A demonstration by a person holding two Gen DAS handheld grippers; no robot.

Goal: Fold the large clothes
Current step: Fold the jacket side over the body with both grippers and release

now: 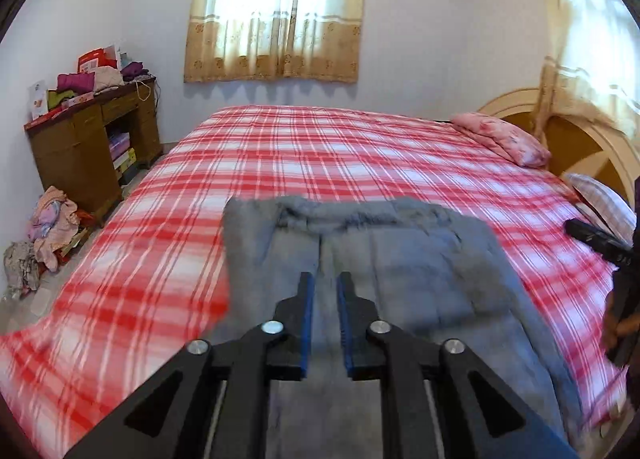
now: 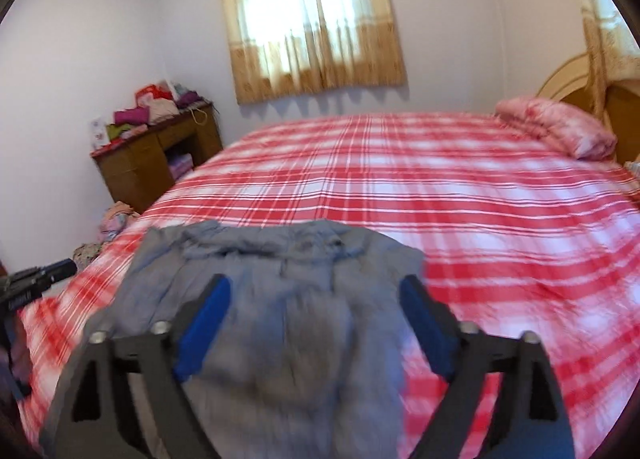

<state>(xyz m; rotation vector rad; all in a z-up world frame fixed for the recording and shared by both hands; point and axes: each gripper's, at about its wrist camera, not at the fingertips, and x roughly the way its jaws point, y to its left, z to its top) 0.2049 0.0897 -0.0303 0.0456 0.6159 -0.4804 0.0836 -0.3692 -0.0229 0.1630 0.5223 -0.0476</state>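
A grey padded jacket (image 1: 400,259) lies on the near part of the red-and-white plaid bed (image 1: 320,155), its fur-trimmed collar pointing away from me. It also shows in the right wrist view (image 2: 280,299). My left gripper (image 1: 325,279) hovers above the jacket's middle with its blue-padded jaws a narrow gap apart and nothing between them. My right gripper (image 2: 314,287) hovers over the jacket with its jaws wide open and empty. The right gripper's tip (image 1: 596,239) shows at the right edge of the left wrist view, and the left gripper's tip (image 2: 40,279) at the left edge of the right wrist view.
A pink pillow (image 1: 504,137) and a striped pillow (image 1: 604,203) lie by the wooden headboard (image 1: 580,139) on the right. A wooden desk (image 1: 92,139) piled with clothes stands left of the bed, with a clothes heap (image 1: 48,231) on the floor. A curtained window (image 1: 276,11) is behind.
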